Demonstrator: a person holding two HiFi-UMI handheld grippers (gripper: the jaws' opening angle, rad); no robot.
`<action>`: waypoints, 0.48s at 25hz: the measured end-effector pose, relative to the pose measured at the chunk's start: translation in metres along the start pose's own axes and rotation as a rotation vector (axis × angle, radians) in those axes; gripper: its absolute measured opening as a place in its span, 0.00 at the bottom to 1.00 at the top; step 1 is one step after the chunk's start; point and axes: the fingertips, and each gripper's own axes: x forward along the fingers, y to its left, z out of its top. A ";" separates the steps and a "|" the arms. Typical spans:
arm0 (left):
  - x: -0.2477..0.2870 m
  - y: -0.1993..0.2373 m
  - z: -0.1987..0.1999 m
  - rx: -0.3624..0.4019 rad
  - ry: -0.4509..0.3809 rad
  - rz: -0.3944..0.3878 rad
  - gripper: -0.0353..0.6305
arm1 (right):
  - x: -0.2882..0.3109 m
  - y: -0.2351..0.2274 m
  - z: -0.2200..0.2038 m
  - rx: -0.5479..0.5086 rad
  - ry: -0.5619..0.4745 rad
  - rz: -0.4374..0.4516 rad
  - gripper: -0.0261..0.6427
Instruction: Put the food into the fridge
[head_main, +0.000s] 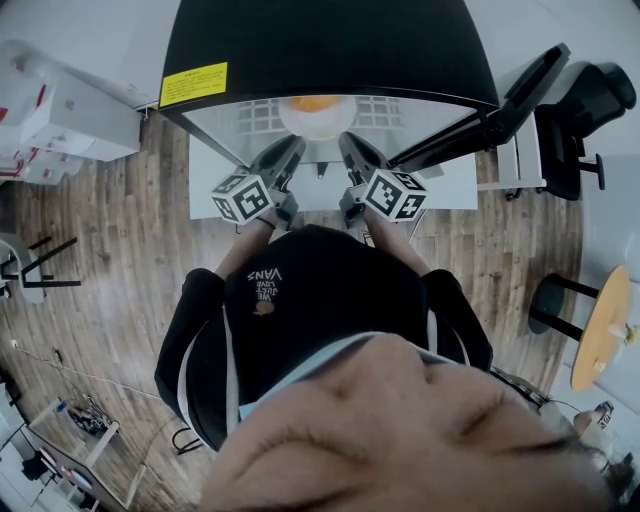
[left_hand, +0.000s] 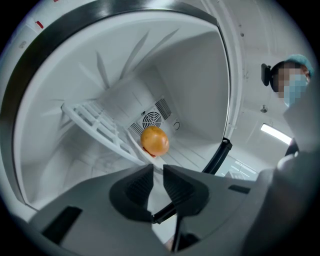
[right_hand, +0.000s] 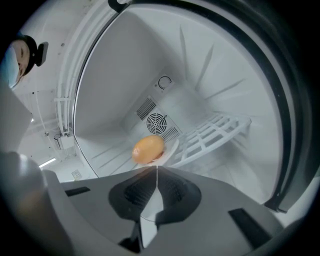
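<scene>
The food (right_hand: 148, 149), a smooth, rounded orange piece, sits on a shallow white plate (right_hand: 172, 145) inside the open fridge (head_main: 330, 50), at twelve o'clock from both claws. The fridge is a rounded cabinet, glossy black on top with a yellow label (head_main: 193, 83). Inside it is lined in white moulded plastic, with ribs fanning across the curved wall. A white slatted rack (right_hand: 212, 131) runs off at three o'clock from the plate in the right gripper view. We cannot tell whether the plate rests on the rack's end or on the fridge floor. A round fan grille (right_hand: 156, 121) is set in the back wall just above the food.

We hold both claws side by side at the fridge mouth. The left claw (left_hand: 157, 169) has its dark ribbed pads a narrow slit apart, with nothing between them. The right claw (right_hand: 151, 171) is pressed together tip to tip and empty, with its point just short of the plate's near rim. We cannot tell whether it touches the rim. In the head view the black door (head_main: 510, 95) stands out at two o'clock above a wood-plank floor (head_main: 120, 240).
</scene>
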 end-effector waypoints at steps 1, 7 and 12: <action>0.000 0.001 0.000 -0.001 -0.001 0.001 0.14 | 0.001 0.000 0.001 0.000 0.000 0.001 0.07; 0.003 0.005 0.003 -0.009 -0.002 0.006 0.14 | 0.006 -0.002 0.004 0.002 -0.001 0.001 0.07; 0.007 0.007 0.006 -0.014 -0.004 0.004 0.14 | 0.009 -0.003 0.006 0.004 -0.001 0.001 0.07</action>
